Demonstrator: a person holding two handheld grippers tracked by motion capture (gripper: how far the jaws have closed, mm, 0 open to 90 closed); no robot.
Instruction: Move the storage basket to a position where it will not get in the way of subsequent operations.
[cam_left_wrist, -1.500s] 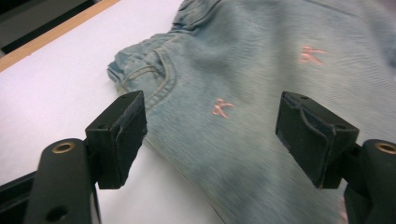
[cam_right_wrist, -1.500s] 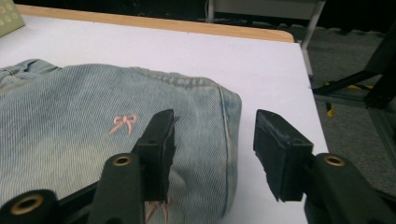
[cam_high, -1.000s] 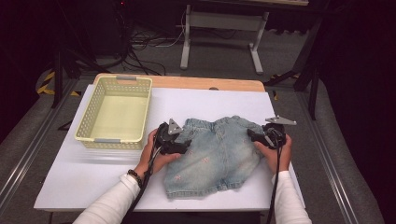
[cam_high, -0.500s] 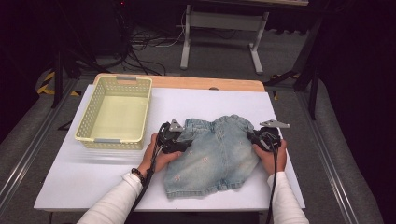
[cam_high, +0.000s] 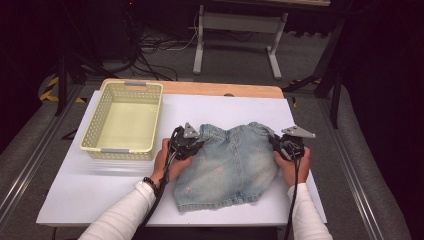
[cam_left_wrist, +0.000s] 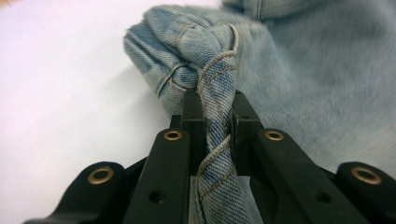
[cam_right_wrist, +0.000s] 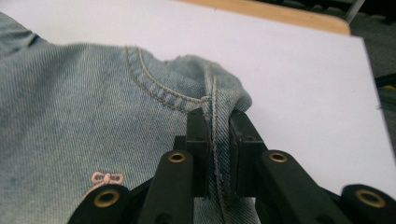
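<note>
A pair of light-blue denim shorts (cam_high: 230, 165) with small pink bows lies flat on the white board, waistband away from me. My left gripper (cam_high: 199, 142) is at the shorts' upper left corner. In the left gripper view its jaws have just been closing and are shut (cam_left_wrist: 216, 105) on a bunched fold of denim (cam_left_wrist: 205, 56). My right gripper (cam_high: 274, 143) is at the upper right corner. Its jaws have also just been closing and pinch (cam_right_wrist: 215, 119) the side seam of the shorts (cam_right_wrist: 84, 107).
A pale yellow plastic basket (cam_high: 93, 125) stands to the left of the shorts on the white board (cam_high: 75, 190). A wooden table edge (cam_high: 225, 89) shows behind the board. Beyond it are cables and a metal stand (cam_high: 235, 30) on the floor.
Both grippers' jaws have closed onto the shorts' upper corners, and the denim there has bunched up. The hands have barely moved.
</note>
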